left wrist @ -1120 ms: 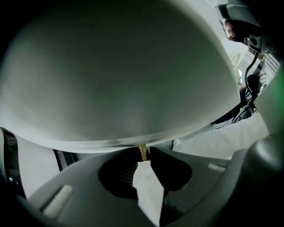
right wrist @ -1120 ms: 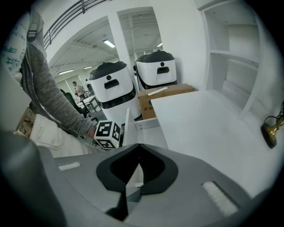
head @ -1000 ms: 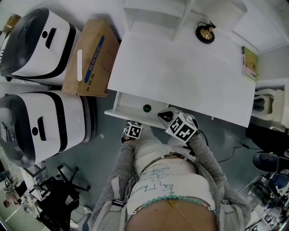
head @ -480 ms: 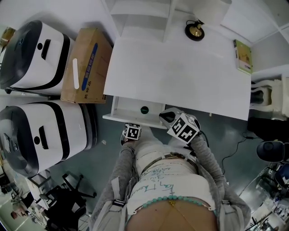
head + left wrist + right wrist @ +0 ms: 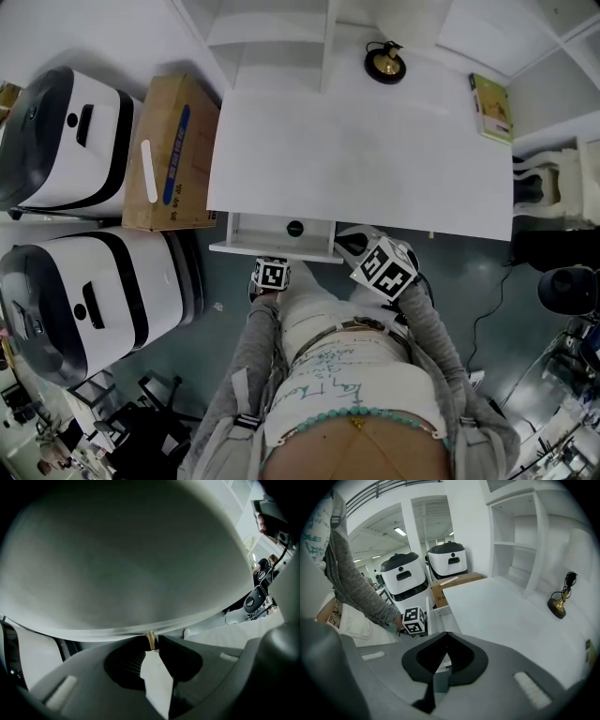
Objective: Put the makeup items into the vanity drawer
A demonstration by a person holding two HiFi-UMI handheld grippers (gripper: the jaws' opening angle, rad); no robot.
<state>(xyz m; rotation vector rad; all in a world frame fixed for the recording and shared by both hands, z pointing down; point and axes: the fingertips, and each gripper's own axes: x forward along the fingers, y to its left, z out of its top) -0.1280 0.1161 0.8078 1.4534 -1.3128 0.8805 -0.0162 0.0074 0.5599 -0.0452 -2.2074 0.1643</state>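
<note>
Evidently left gripper jaws pinch drawer knob — box label (blue) unreadable.

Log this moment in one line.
left tongs: shut on knob | right tongs: shut, empty | drawer: open, dark round item inside

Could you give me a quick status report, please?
Left gripper shut on knob. Right gripper shut, empty. Drawer part open, dark round item inside. Nothing blocking.

The tabletop hides most of the drawer; its dark round item is perhaps a compact.
</note>
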